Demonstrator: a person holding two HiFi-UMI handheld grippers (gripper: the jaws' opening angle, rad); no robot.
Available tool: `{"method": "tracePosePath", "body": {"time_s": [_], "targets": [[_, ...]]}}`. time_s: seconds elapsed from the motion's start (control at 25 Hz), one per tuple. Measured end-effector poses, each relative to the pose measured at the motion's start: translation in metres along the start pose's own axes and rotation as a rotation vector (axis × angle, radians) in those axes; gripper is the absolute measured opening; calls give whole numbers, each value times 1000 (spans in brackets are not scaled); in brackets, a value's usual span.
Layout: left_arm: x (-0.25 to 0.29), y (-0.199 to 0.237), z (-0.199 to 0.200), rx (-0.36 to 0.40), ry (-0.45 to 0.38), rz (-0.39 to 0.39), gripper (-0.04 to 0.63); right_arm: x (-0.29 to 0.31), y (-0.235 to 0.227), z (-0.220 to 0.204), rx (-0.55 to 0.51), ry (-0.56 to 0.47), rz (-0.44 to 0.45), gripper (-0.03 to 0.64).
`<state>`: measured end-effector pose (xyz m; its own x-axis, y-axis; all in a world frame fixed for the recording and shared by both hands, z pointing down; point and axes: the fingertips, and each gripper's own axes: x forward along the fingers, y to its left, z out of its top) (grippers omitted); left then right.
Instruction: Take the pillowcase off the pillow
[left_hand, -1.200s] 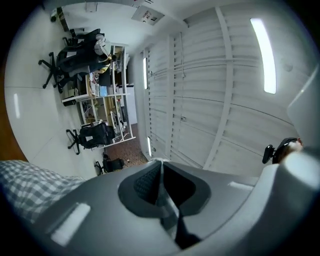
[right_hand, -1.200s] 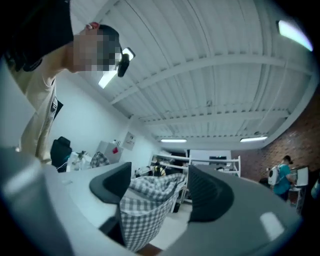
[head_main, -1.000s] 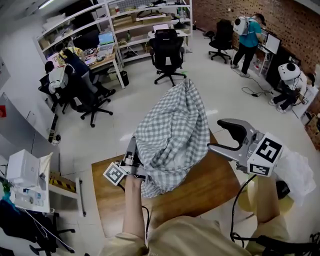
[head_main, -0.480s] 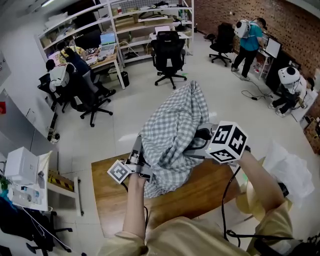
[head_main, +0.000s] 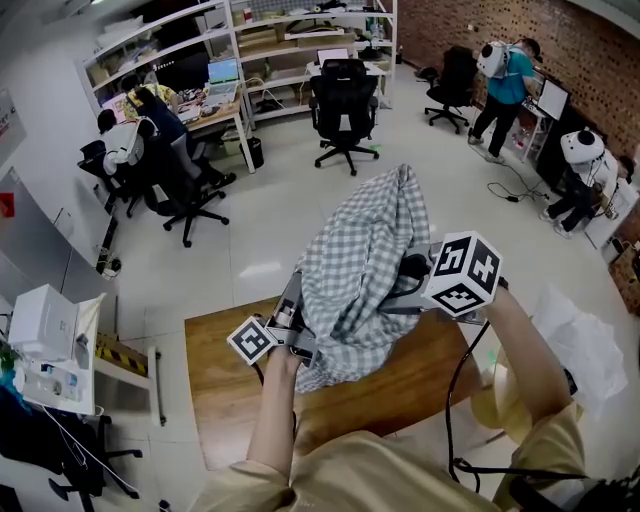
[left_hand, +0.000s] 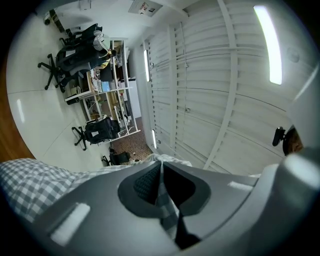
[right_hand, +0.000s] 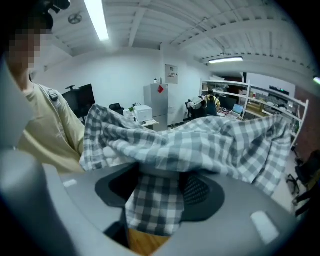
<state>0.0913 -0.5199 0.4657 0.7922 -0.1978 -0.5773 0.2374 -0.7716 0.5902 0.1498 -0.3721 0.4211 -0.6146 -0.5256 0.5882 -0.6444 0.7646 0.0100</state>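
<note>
A grey-and-white checked pillowcase (head_main: 362, 255) hangs bunched up, held in the air above the wooden table (head_main: 220, 400). My left gripper (head_main: 292, 303) is at its lower left edge, shut on a thin fold of the cloth (left_hand: 167, 212). From the right, my right gripper (head_main: 410, 278) reaches into the bundle's middle. In the right gripper view its jaws (right_hand: 160, 192) press on a thick wad of checked fabric (right_hand: 200, 145). The pillow itself is hidden inside the cloth.
A beige chair with a white plastic bag (head_main: 590, 350) stands at the right of the table. Beyond the table are black office chairs (head_main: 343, 105), shelves and desks with seated people (head_main: 125, 140), and a person in a teal shirt (head_main: 505, 70) by the brick wall.
My right gripper swung in from the right, where it stood open beside the bundle, and closed on the checked cloth. The bundle and left gripper shifted slightly right.
</note>
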Motion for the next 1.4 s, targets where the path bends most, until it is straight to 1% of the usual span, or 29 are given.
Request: {"method": "tracePosePath", "body": {"time_s": [0.12, 0.24, 0.36, 0.4, 0.44, 0.48, 0.52, 0.56, 0.64, 0.68, 0.72, 0.76, 0.8, 0.88, 0.96, 1.04, 1.12, 1.24, 1.28, 1.36, 1.4], "targets": [[4, -5, -8, 4, 17, -12, 5, 1, -2, -4, 107, -72, 62, 249], [6, -11, -12, 13, 39, -24, 6, 8, -7, -6, 202, -126, 88, 231], [5, -13, -11, 20, 46, -22, 6, 11, -9, -6, 214, -125, 67, 149], [4, -14, -10, 26, 47, -21, 6, 9, -9, -5, 203, -127, 53, 108], [2, -15, -9, 36, 49, -23, 6, 6, -8, -2, 196, -137, 40, 57], [0, -18, -8, 48, 51, -27, 7, 1, -8, 1, 196, -156, 29, 29], [-4, -21, -6, 60, 55, -27, 9, -5, -9, 5, 205, -182, 20, 15], [-9, -21, -4, 71, 63, -9, 20, -11, -10, 9, 217, -212, 10, 12], [-30, -10, -1, 93, 92, 96, 78, -23, -15, 16, 245, -268, -11, 9], [-39, -9, 2, 120, 110, 140, 94, -28, -19, 18, 258, -291, -22, 9], [-43, -16, 5, 162, 129, 155, 110, -31, -24, 19, 272, -312, -36, 9], [-43, -29, 9, 214, 153, 150, 134, -34, -31, 19, 289, -331, -52, 9], [-41, -46, 11, 270, 182, 133, 155, -36, -39, 19, 308, -349, -67, 9], [-34, -89, 9, 401, 247, 87, 175, -36, -53, 17, 360, -387, -86, 9], [-27, -132, -6, 542, 309, 37, 175, -35, -63, 14, 410, -422, -87, 9], [-19, -160, -32, 653, 364, 4, 176, -34, -69, 11, 431, -444, -86, 9], [-8, -165, -59, 730, 410, 16, 176, -36, -75, 9, 425, -452, -84, 9], [5, -145, -93, 822, 481, 79, 175, -36, -82, 11, 394, -441, -82, 9], [7, -139, -99, 845, 493, 101, 158, -34, -83, 12, 383, -435, -82, 11], [5, -133, -104, 870, 493, 134, 55, -31, -82, 12, 367, -426, -85, 11], [2, -131, -105, 873, 491, 143, 20, -30, -82, 12, 363, -425, -87, 11]]}}
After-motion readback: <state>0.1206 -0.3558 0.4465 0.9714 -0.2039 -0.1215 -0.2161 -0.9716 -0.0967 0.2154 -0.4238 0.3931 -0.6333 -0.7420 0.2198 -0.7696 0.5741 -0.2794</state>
